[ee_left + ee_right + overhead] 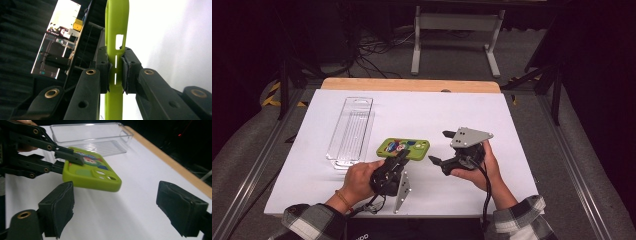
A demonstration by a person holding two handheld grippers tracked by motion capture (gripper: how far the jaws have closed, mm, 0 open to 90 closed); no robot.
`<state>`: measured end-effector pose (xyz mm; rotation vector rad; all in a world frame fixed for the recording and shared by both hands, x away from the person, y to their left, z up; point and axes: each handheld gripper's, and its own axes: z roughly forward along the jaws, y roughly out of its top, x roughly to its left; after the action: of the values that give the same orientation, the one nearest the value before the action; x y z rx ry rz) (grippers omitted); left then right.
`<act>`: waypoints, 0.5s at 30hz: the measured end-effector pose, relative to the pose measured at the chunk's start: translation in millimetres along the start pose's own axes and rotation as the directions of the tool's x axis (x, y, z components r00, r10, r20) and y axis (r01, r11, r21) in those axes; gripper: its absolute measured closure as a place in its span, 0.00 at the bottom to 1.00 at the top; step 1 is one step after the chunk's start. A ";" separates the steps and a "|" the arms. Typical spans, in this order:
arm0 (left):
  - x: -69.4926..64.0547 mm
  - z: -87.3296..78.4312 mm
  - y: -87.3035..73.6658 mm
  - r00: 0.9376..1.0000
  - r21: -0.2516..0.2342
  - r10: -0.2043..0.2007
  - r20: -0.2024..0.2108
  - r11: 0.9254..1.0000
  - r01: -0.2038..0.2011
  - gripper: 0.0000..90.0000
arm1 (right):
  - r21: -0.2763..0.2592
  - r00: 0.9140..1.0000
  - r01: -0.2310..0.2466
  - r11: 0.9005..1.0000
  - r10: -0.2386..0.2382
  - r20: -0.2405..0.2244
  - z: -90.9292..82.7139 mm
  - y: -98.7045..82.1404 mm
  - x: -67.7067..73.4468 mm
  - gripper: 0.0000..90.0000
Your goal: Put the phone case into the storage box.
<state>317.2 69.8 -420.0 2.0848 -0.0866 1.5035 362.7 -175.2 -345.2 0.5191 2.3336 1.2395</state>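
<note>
A lime-green phone case [404,148] with colourful cartoon art is held just above the white table [422,112]. My left gripper [400,159] is shut on its near left edge. In the left gripper view the case [116,30] runs edge-on between the two pads [105,70]. In the right gripper view the case [91,173] hangs tilted, with the left gripper [65,161] clamped on its end. My right gripper [441,148] stands open to the right of the case, its pads [60,207] wide apart and nothing between them.
A clear plastic tray [350,131] lies on the table's left part, also seen as the clear tray [92,138] behind the case. The table's wooden far edge [412,85] borders a floor with cables and a white stand [457,30].
</note>
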 end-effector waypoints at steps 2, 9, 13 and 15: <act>2.7 -0.4 -0.8 1.000 -0.005 -0.005 0.000 1.000 0.005 0.87 | -0.007 1.000 0.001 1.000 -0.001 0.014 -0.5 -1.3 0.0 0.18; 12.4 -3.7 -5.4 0.995 -0.021 -0.103 0.015 0.994 0.104 0.87 | -0.024 0.994 0.039 0.999 -0.037 0.103 0.3 -11.9 3.9 0.15; 16.7 -4.5 -6.7 0.991 -0.022 -0.133 0.018 0.991 0.134 0.87 | -0.025 0.988 0.066 0.998 -0.062 0.140 1.7 -17.7 7.5 0.14; 19.2 -4.9 -7.9 0.988 -0.025 -0.151 0.021 0.988 0.151 0.87 | -0.037 0.987 0.067 0.997 -0.061 0.150 2.2 -21.0 9.5 0.13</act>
<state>322.9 83.9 -405.0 2.0364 0.0433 1.3856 353.5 -179.8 -365.9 0.5011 2.1787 1.1758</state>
